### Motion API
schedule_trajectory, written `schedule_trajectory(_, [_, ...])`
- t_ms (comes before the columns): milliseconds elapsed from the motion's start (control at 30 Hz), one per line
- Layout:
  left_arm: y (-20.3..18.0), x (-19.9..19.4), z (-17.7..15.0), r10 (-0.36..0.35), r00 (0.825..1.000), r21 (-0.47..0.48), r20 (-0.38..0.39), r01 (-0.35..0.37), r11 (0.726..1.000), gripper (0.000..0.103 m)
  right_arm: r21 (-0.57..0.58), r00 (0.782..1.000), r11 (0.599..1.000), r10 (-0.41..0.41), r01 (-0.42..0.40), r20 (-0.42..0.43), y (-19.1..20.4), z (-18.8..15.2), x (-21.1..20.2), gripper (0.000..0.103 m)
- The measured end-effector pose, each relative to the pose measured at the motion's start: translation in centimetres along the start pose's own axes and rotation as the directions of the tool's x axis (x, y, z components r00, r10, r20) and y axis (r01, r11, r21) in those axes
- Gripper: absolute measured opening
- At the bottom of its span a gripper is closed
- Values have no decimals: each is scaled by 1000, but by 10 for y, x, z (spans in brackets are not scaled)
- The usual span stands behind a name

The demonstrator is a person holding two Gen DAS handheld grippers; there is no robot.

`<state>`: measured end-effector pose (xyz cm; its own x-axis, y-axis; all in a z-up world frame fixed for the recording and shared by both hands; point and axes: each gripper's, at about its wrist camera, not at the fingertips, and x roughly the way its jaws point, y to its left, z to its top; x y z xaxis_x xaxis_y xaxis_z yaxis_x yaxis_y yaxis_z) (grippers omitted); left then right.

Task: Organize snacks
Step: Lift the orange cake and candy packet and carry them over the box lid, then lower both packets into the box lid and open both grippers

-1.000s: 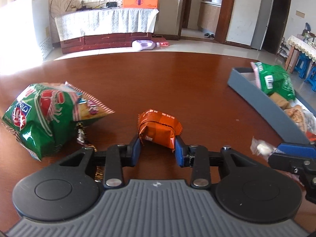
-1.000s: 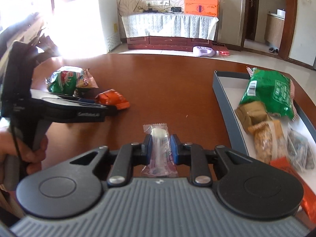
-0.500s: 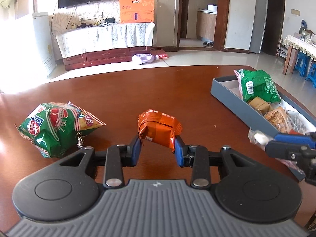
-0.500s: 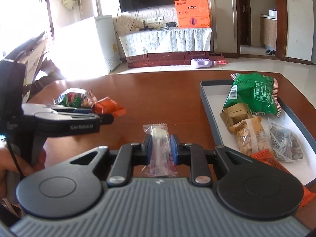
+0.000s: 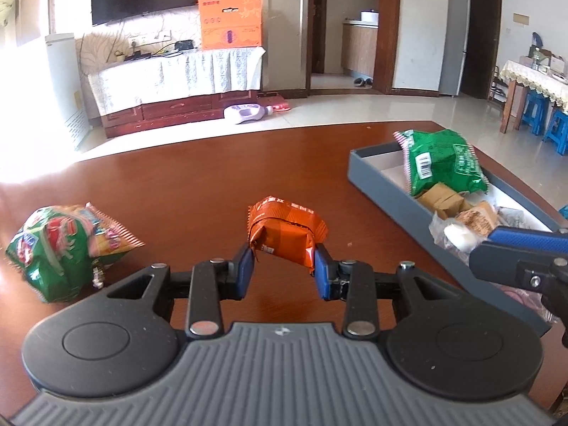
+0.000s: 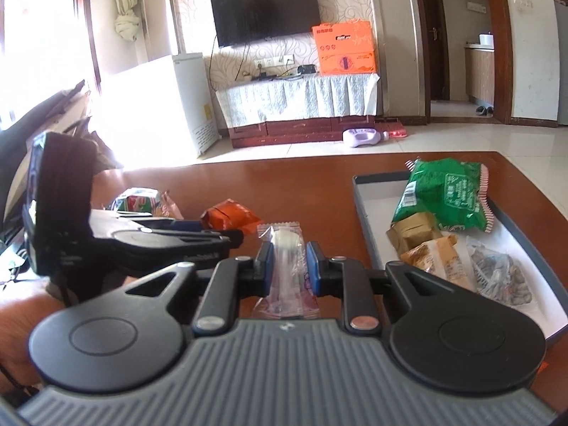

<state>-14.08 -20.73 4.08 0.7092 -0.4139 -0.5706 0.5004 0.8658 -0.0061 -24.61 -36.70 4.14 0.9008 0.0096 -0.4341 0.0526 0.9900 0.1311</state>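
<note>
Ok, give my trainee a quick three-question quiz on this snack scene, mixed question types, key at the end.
1. True or false: the left gripper holds the crinkled orange foil snack packet.
2. What does the right gripper hold? A) clear plastic-wrapped white candy B) brown packet C) green bag
3. Fill in: the large green plastic snack bag with the barcode lies in the grey rectangular ____.

Key: 1 true. 2 A, the clear plastic-wrapped white candy. 3 tray.
</note>
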Motion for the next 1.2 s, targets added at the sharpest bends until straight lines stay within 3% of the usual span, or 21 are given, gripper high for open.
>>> schedule_trajectory(467, [-53, 8, 16, -73, 997, 48, 35, 71, 996, 41, 55, 996, 997, -64, 61, 54, -34, 6, -14, 24])
schedule_trajectory(1200, [-124, 50, 36, -181, 983, 76, 39, 177, 981, 41, 148, 981, 973, -188, 178, 54, -103, -4, -33, 24])
